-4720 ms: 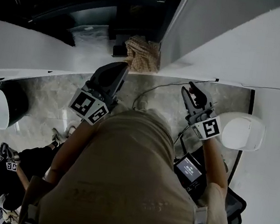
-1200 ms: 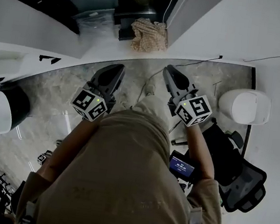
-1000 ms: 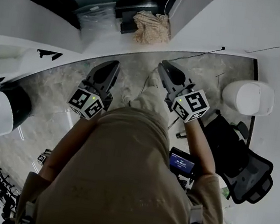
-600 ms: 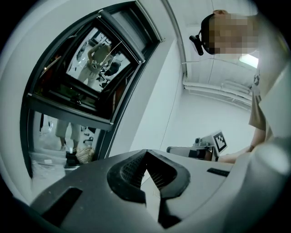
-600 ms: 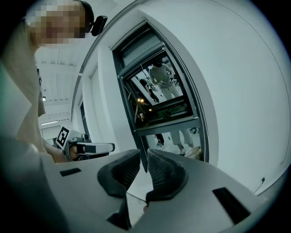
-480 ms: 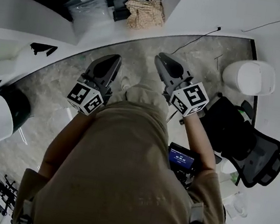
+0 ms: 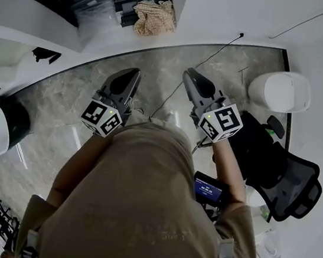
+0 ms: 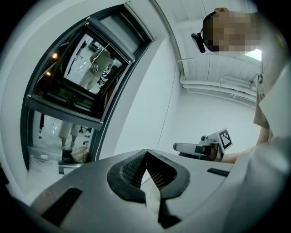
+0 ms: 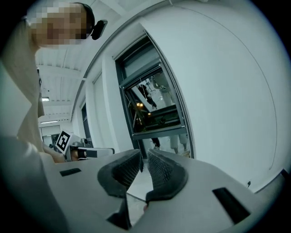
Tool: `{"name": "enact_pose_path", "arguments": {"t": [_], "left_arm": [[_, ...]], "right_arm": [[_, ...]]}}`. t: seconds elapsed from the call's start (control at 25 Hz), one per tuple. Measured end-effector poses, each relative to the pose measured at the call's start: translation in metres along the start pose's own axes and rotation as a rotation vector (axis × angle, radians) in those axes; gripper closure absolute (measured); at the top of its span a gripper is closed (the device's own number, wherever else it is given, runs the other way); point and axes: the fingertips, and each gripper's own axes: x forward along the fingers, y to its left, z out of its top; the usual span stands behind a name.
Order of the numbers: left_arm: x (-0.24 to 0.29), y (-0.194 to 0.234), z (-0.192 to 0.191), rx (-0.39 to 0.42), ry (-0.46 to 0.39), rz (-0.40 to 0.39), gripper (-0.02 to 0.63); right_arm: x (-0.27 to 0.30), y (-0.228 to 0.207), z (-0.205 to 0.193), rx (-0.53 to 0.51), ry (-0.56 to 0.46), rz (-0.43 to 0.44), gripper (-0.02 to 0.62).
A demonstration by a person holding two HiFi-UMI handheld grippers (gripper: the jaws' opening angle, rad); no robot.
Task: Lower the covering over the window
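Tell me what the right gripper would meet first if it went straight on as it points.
Probably the window: the right gripper points at its lower part, with nothing seen between. Depth is unclear.

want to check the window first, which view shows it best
The left gripper view: the window fills its left side, frame and panes clear. The right gripper view shows it narrower and farther off. The head view catches only its foot, at the top edge.
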Motion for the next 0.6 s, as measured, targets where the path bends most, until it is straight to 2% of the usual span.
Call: {"name": "enact_pose_path", "arguments": {"t": [0.36, 0.48, 0.6], "left_arm": [[0.011, -0.134, -0.064, -0.012, 0.026, -0.006, 0.589], [0.007, -0.152, -0.077, -0.025, 0.030, 0.011, 0.589], [0.001, -0.169, -0.084, -0.023, 0.021, 0.034, 0.589]], "right_arm": [[-0.154, -0.025, -0.020, 0.039, -0.026, -0.042, 0.540], [-0.179, -0.023, -0.023, 0.028, -0.037, -0.042, 0.540], [-0.204, -0.026, -0.020, -0.028, -0.071, -0.089, 0.540]]}}
